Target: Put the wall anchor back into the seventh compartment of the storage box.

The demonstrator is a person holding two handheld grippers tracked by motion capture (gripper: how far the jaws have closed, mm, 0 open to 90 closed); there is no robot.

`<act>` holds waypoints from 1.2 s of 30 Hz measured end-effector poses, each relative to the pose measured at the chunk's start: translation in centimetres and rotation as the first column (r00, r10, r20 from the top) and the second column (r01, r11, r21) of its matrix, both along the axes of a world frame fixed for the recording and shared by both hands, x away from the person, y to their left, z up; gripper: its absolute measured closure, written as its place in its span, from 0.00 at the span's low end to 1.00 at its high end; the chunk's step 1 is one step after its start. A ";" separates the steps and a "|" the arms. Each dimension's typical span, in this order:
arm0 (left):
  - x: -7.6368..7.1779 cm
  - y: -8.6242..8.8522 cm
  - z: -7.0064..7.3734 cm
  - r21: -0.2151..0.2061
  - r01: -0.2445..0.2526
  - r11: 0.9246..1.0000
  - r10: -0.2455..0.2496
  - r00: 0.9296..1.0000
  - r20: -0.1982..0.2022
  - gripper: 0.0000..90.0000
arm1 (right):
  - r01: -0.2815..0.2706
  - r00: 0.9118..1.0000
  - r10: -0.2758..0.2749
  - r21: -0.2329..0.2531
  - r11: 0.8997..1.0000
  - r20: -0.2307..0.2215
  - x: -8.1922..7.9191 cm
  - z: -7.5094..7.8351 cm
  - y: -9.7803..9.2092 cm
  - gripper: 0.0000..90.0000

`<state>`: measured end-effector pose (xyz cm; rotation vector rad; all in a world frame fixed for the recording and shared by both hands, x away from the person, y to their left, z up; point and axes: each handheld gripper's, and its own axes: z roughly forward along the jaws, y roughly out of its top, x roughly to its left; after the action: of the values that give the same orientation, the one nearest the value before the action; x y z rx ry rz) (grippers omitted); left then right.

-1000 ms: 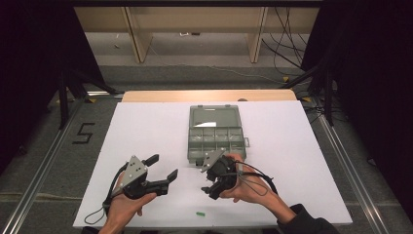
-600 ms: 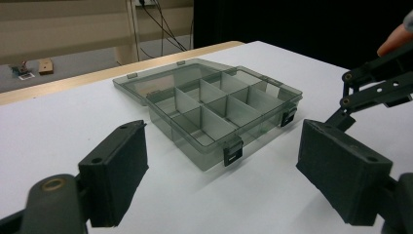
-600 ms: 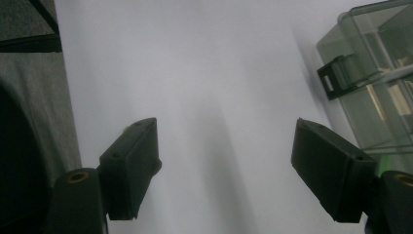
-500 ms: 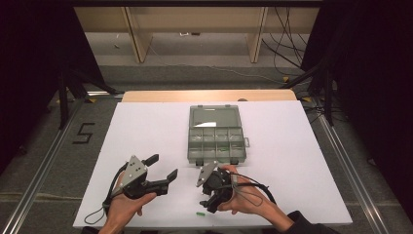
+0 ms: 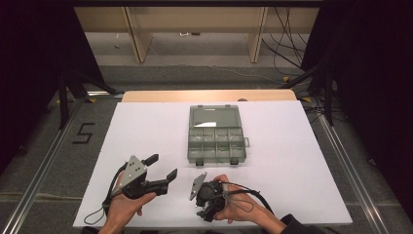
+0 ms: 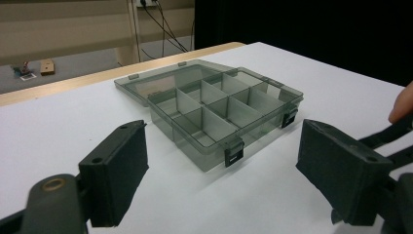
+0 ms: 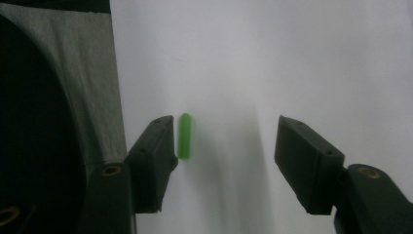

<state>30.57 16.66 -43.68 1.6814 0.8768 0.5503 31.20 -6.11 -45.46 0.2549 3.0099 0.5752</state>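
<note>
A small green peg lies on the white table near its front edge. My right gripper hangs over it, open, the peg between the jaws and close to the left one. From above, the right gripper points down at the table's near edge, held in a hand. A clear grey compartment box sits mid-table, its lid laid open behind it. The left gripper stands open to the box's front left, holding nothing. The left gripper faces the box along its jaws.
The table's front edge runs just left of the peg, with grey floor beyond it. A finger of the other hand and a black cable show at the right of the left gripper view. White tabletop lies right of the box.
The right gripper has come back from the box's front edge toward the near table edge and tipped down over the green peg. The left gripper has stayed put.
</note>
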 end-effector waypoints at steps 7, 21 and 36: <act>0.0 0.0 0.0 0.002 0.001 1.000 -0.001 1.000 0.000 0.20 | -0.024 0.999 0.024 -0.025 0.999 -0.027 -0.5 -0.5 0.5 0.65; 0.1 0.0 -0.1 -0.003 0.005 1.000 -0.005 1.000 0.004 0.20 | -0.034 0.997 0.030 -0.055 0.998 -0.077 0.2 -0.7 1.1 0.90; 0.1 0.0 -0.1 -0.004 0.004 1.000 -0.004 1.000 0.004 0.20 | -0.051 0.997 0.048 -0.049 0.997 -0.059 0.4 -0.2 0.9 0.94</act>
<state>30.65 16.63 -43.74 1.6775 0.8709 0.5492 31.62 -5.25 -45.63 0.1974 3.0900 0.5040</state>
